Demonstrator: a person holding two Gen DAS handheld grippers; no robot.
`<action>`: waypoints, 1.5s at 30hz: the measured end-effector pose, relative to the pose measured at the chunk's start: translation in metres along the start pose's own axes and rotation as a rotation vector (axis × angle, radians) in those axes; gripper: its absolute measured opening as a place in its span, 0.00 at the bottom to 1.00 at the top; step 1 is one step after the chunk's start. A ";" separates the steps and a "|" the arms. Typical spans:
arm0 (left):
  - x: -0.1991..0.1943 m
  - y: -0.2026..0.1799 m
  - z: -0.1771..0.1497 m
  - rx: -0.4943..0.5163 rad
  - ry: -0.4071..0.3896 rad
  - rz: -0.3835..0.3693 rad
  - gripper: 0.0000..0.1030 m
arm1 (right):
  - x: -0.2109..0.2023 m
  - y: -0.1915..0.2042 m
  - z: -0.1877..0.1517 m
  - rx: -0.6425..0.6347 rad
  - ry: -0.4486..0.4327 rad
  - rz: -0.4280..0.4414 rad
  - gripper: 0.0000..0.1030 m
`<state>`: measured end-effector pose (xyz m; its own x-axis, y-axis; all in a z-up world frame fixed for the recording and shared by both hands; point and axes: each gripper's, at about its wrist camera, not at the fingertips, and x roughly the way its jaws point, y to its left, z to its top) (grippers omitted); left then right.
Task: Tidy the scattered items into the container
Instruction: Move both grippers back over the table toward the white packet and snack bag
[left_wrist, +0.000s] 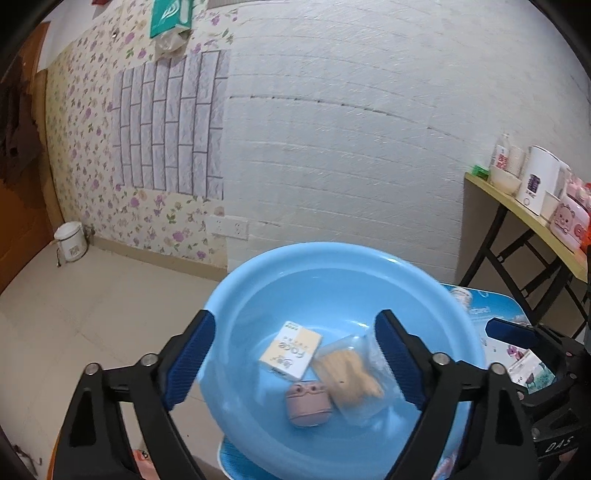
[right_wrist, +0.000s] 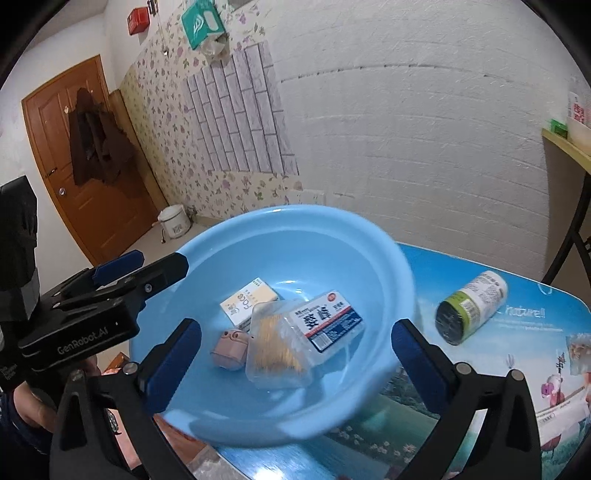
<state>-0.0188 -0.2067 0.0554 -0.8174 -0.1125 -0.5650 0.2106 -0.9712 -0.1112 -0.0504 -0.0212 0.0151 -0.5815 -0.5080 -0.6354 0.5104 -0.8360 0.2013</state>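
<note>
Blue basin at frame centre in both wrist views, on printed tabletop. Inside already: cream tissue pack, pink figurine, clear toothpick box lying against the two. Remaining outside: white bottle with dark cap, on its side at right of frame, well apart from basin rim.

Right gripper spread wide, holding nothing, poised over basin. Left gripper likewise wide open and empty above basin interior.

Handling estimate for bottle: probably light, rigid plastic, smooth label, likely to roll. Best taken across the cylindrical body at mid-length, fingers square to its axis; cap end judged less secure.
</note>
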 end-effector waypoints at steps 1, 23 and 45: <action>-0.003 -0.004 0.000 0.006 -0.005 -0.005 0.91 | -0.004 -0.002 -0.001 0.003 -0.006 -0.005 1.00; -0.031 -0.139 -0.021 0.132 0.004 -0.178 1.00 | -0.101 -0.096 -0.056 0.107 -0.125 -0.215 1.00; -0.029 -0.203 -0.043 0.229 0.039 -0.243 1.00 | -0.136 -0.170 -0.093 0.266 -0.112 -0.291 1.00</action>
<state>-0.0149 0.0031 0.0588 -0.8065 0.1323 -0.5762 -0.1177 -0.9911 -0.0628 0.0007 0.2093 -0.0017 -0.7500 -0.2499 -0.6124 0.1413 -0.9650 0.2208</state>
